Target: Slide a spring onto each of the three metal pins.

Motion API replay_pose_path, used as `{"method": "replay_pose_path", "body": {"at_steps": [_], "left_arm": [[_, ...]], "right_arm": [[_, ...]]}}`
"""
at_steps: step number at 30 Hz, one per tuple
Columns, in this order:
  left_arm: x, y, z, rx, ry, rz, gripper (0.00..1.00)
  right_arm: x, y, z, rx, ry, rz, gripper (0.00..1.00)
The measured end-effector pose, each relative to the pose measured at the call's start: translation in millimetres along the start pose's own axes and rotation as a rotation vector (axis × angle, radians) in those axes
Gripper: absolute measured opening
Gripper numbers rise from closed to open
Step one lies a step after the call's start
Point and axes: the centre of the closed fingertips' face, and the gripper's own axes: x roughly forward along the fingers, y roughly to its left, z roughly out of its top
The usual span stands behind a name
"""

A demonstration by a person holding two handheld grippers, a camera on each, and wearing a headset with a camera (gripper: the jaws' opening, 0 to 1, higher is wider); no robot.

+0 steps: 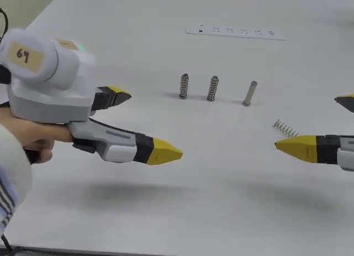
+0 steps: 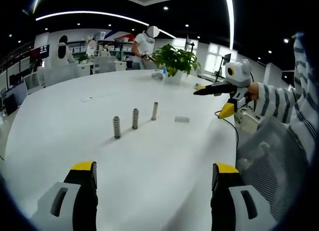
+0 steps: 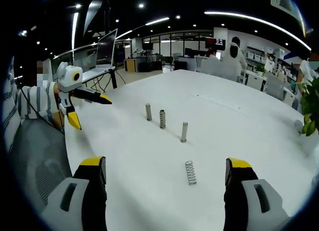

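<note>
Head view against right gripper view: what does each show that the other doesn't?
Head view, not the other: the tag marked 69 on the left gripper. Right gripper view, not the head view: a screen on a stand and a potted plant. Both: the left sprung pin, the middle sprung pin, the bare pin, the loose spring, and the left gripper, open.

Spread tongs [image 3: 165, 164] face loose spring [image 3: 190, 172] near bare pin [image 3: 184, 131]

Row on desk [image 1: 221, 178]: left pin [image 1: 185, 76], middle pin [image 1: 214, 78] inside springs [image 1: 212, 90], right pin [image 1: 250, 94] | loose spring [image 1: 285, 128] lying right-front of right pin | power strip [image 1: 236, 32] well behind.
</note>
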Motion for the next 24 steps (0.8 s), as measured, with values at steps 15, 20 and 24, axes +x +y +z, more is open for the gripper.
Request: {"method": "replay_pose_path", "body": {"at_steps": [15, 20, 24], "left_arm": [[0.5, -3.2, -6.6, -0.002, 0.029, -0.020, 0.94], [1.5, -5.7, -11.2, 0.000, 0.040, -0.023, 0.92], [2.4, -10.0, -10.8, -0.020, 0.031, -0.043, 0.92]], "right_arm": [[-7.3, 8.6, -14.8, 0.079, -0.017, -0.023, 1.00], [-9.7, 13.8, -18.9, 0.083, -0.011, -0.019, 1.00], [-10.2, 14.0, -21.8, 0.082, -0.002, -0.020, 1.00]]}}
